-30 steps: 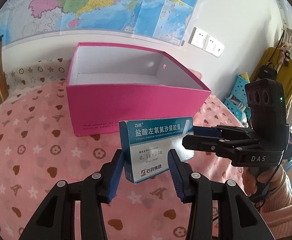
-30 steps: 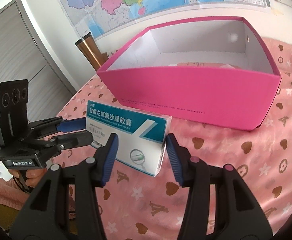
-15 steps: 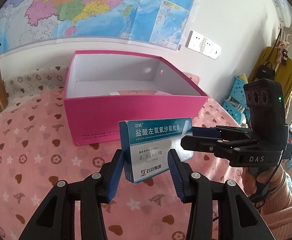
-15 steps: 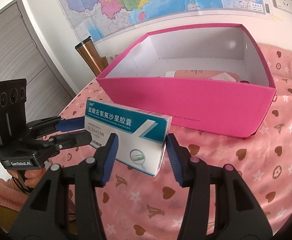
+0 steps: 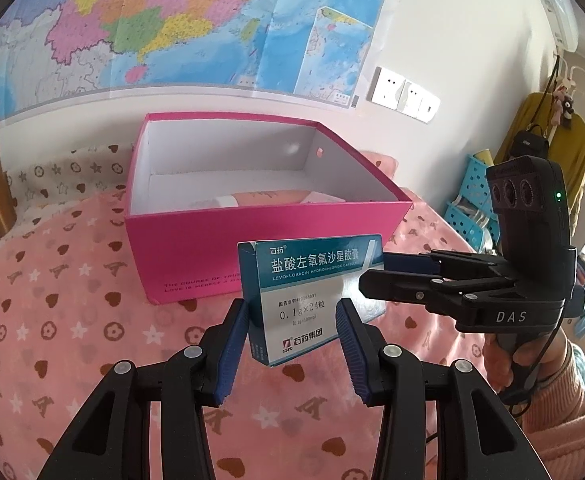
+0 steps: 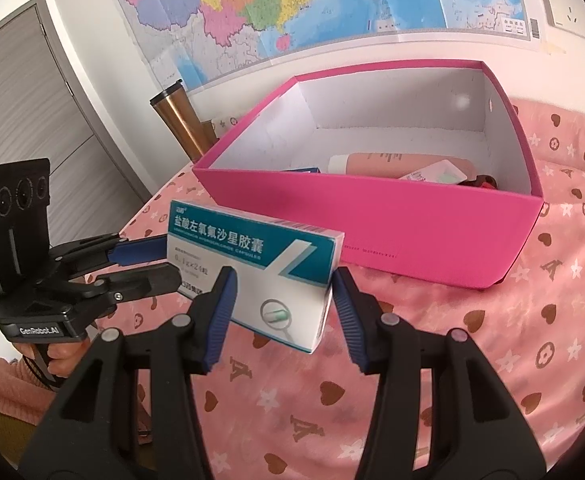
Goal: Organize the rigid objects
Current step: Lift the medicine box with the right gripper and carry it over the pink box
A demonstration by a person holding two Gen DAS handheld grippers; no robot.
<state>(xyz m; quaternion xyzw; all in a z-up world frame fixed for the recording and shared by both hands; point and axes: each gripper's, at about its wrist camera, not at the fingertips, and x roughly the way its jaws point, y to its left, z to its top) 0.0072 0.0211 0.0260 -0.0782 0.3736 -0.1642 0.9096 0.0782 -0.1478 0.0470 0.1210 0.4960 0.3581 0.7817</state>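
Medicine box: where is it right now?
The medicine box is held above the pink blanket between both tongs, just in front of the open pink box.

A large colourful paper wall map (image 5: pixel 196 28) is hanging on the white wall above a pink heart-patterned fabric cover (image 6: pixel 472 344), white wall sockets (image 5: pixel 406 96) sitting beside it.

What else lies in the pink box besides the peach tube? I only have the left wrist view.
Observer: The right wrist view shows the edge of a blue carton inside the pink box, image-left of the peach tube.
Operator: Anything at the tube's other end?
Observer: A dark red item lies there near the box wall. It is too hidden to name.
Operator: And on top of the tube?
Observer: A white packet with green print lies across it.
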